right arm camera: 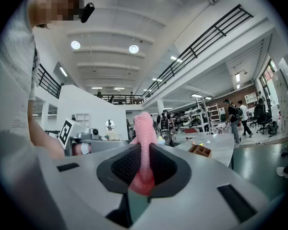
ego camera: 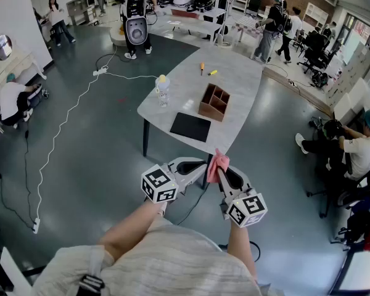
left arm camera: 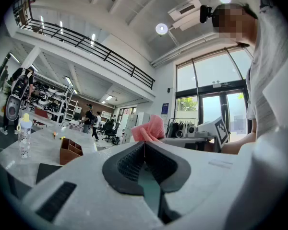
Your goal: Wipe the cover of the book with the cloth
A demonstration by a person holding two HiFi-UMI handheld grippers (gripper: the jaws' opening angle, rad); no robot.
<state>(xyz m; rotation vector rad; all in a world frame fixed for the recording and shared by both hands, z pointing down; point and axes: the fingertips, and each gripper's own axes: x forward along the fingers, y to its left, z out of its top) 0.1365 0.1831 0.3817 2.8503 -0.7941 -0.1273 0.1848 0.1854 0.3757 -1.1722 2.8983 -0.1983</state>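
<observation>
Nearest, right gripper (right arm camera: 145, 150): jaws clamped on the cloth, held in the air short of the table's near edge.
Cloth (right arm camera: 144, 138): pink, with a fine knitted mesh; pinched into a narrow fold between the dark ribbed pads, and its bunched end stands up past the jaw tips.
Left gripper (left arm camera: 144, 145): jaws pressed together with nothing between them; it sits just beside the right gripper, at its 9 o'clock in the head view, tips angled toward the cloth.
Arms: both bare forearms reach forward from the bottom of the head view, one behind each marker cube.
Table (ego camera: 234, 79): pale, marbled top on dark legs, beyond the grippers at 12 o'clock.
Book (ego camera: 190, 126): closed, plain black cover, matte, lying flat near the table's near edge; about 11 o'clock from the cloth and apart from it.
Wooden box (ego camera: 214, 102): brown, open-topped, split into compartments; just beyond the book at its 1 o'clock.
Bottle (ego camera: 163, 91): clear, with a yellowish top, upright near the table's left edge, at the book's 11 o'clock.
Small tools (ego camera: 207, 70): one orange, one yellow, lying at the far end of the table at 12 o'clock.
</observation>
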